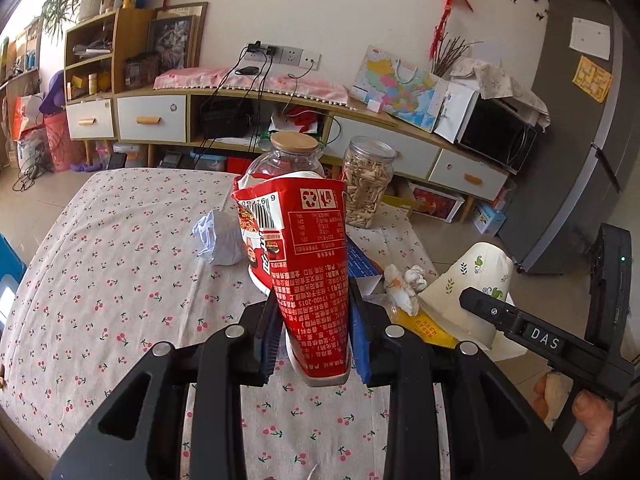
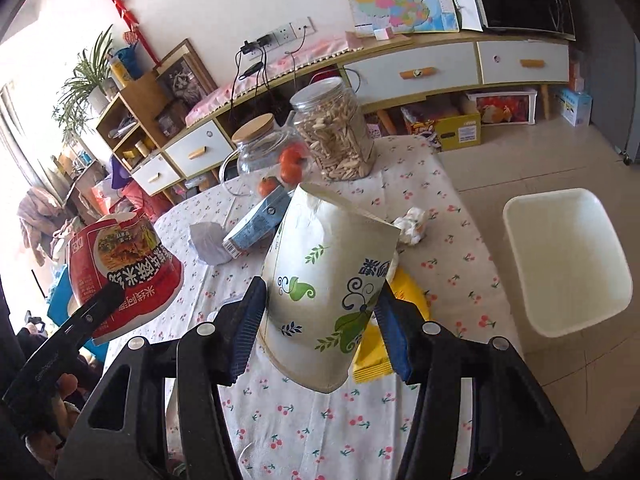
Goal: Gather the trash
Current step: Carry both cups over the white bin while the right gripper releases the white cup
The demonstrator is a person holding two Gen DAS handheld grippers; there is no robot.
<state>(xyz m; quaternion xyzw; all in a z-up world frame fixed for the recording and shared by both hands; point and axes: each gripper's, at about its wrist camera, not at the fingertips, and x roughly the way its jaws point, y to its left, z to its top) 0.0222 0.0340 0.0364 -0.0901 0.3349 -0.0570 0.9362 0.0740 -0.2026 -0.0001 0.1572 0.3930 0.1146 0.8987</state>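
Note:
My left gripper (image 1: 314,294) is shut on a squashed red instant-noodle cup (image 1: 308,240) and holds it above the cherry-print tablecloth (image 1: 120,280). My right gripper (image 2: 320,288) is shut on a white paper cup (image 2: 328,280) with green leaf prints, tilted and lifted off the table. The left wrist view shows that white cup (image 1: 468,288) at the right. The right wrist view shows the red cup (image 2: 120,260) at the left. On the cloth lie a crumpled paper ball (image 1: 220,240), a crumpled tissue (image 2: 412,224) and a yellow packet (image 2: 376,356).
A white bin (image 2: 568,260) stands on the floor to the right of the table. A lidded glass jar (image 2: 272,152), a jar of seeds (image 2: 336,132) and a blue box (image 2: 260,220) sit at the table's far end. A long cabinet runs along the wall.

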